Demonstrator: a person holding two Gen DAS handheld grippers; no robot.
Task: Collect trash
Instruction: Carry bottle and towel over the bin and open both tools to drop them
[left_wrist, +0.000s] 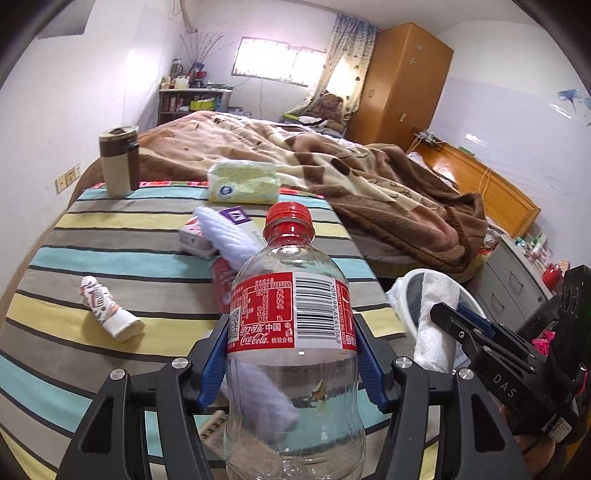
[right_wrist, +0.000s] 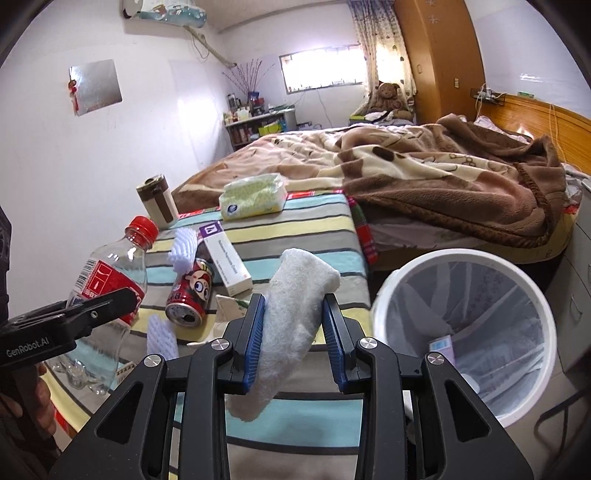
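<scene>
My left gripper (left_wrist: 291, 332) is shut on an empty clear cola bottle (left_wrist: 291, 354) with a red cap and red label, held above the striped table; the bottle also shows in the right wrist view (right_wrist: 107, 284). My right gripper (right_wrist: 293, 310) is shut on a white foam wrap (right_wrist: 291, 317), held over the table's right edge, left of the white bin (right_wrist: 465, 332). The wrap and the right gripper (left_wrist: 443, 314) show in the left wrist view too, in front of the bin (left_wrist: 406, 291).
On the striped cloth (left_wrist: 110, 240) lie a small white bottle (left_wrist: 107, 308), a red can (right_wrist: 190, 291), a white box (right_wrist: 227, 258), white foam sleeves (right_wrist: 183, 251), a tissue pack (left_wrist: 242, 182) and a brown tumbler (left_wrist: 119, 164). A bed with a brown blanket (right_wrist: 443, 177) lies behind.
</scene>
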